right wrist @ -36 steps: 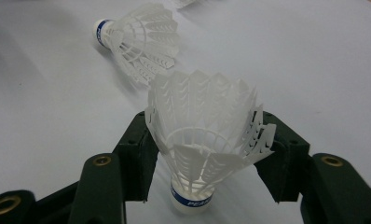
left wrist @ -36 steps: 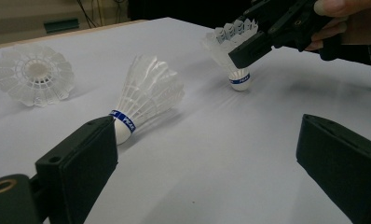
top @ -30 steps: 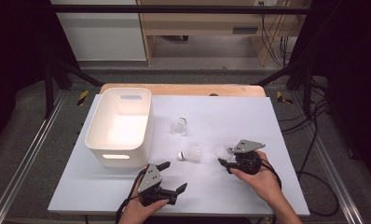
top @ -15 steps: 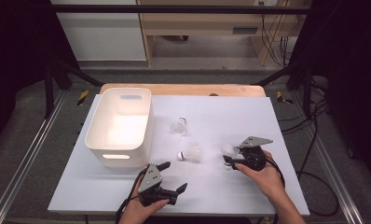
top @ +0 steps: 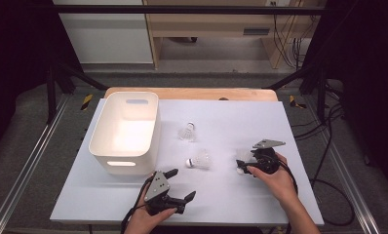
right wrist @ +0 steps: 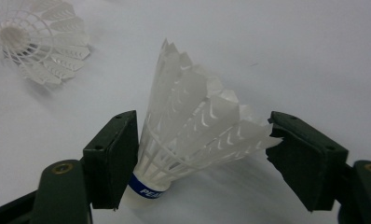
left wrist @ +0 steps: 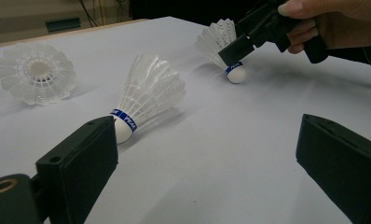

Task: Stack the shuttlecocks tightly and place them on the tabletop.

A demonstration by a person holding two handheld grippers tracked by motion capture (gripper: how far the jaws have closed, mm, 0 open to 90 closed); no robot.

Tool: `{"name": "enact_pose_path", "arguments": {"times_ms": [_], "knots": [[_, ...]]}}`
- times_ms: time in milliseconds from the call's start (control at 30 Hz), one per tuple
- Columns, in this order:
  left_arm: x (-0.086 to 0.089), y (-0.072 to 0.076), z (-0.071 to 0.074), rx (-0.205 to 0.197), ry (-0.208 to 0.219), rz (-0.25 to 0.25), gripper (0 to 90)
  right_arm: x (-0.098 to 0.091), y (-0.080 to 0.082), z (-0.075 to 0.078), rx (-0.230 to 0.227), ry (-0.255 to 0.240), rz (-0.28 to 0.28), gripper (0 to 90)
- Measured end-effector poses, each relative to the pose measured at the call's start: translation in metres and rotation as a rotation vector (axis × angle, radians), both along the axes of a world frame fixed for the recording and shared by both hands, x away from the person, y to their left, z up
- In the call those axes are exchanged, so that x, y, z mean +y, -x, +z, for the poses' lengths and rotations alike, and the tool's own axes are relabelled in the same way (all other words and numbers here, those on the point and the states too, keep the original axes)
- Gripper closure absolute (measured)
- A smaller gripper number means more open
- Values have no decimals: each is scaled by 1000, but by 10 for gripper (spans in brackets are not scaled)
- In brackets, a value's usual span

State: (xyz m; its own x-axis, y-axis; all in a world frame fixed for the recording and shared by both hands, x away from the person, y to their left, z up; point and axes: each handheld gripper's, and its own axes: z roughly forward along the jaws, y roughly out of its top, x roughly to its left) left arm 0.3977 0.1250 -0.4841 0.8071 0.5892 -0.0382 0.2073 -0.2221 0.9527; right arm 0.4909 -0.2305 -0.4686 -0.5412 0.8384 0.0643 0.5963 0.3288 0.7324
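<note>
Three white shuttlecocks lie on the white table (top: 260,122). The one on the right (top: 242,156) (right wrist: 193,126) rests on its side between the jaws of my right gripper (top: 241,165) (right wrist: 204,123). Those jaws have just been opening and now stand open, with the left pad close beside the cork and the right pad at the feather tips. A second shuttlecock (top: 200,160) (left wrist: 146,93) lies mid-table, and a third (top: 187,131) (left wrist: 37,79) sits farther back. Near the front edge my left gripper (top: 181,184) (left wrist: 207,135) is open, facing the middle shuttlecock with nothing between its jaws.
A white plastic bin (top: 97,146) with handle slots stands at the left of the table. A wooden strip (top: 192,93) runs along the far edge. Metal rails and cables flank the table on the floor.
My right hand has shifted slightly to the right beside its shuttlecock. The left gripper has stayed where it was.
</note>
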Motion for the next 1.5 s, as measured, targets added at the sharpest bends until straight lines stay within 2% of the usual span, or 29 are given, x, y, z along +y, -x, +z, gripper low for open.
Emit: {"name": "enact_pose_path", "arguments": {"times_ms": [167, 1033, 1200, 1300, 1400, 1433, 1500], "knots": [[0, 0, 0, 1, -1, 1, 56, -3, -1, -1, -5, 6, -13, 193], [0, 0, 0, 2, 0, 2, 56, 4, -3, 0, -11, 9, 9, 185], [1, 0, 0, 2, -1, 4, 56, 6, 2, 6, -31, 11, 22, 178], [0, 0, 0, 2, -2, 3, 56, 11, 9, 16, -79, 28, 33, 213], [0, 0, 0, 0, -2, 4, 56, 18, 15, 29, -128, 48, 60, 330], [0, 0, 0, 0, -2, 4, 56, 22, 17, 33, -146, 56, 85, 404], [0, 0, 0, -2, -3, 5, 57, 29, 18, 39, -154, 67, 137, 543]]}}
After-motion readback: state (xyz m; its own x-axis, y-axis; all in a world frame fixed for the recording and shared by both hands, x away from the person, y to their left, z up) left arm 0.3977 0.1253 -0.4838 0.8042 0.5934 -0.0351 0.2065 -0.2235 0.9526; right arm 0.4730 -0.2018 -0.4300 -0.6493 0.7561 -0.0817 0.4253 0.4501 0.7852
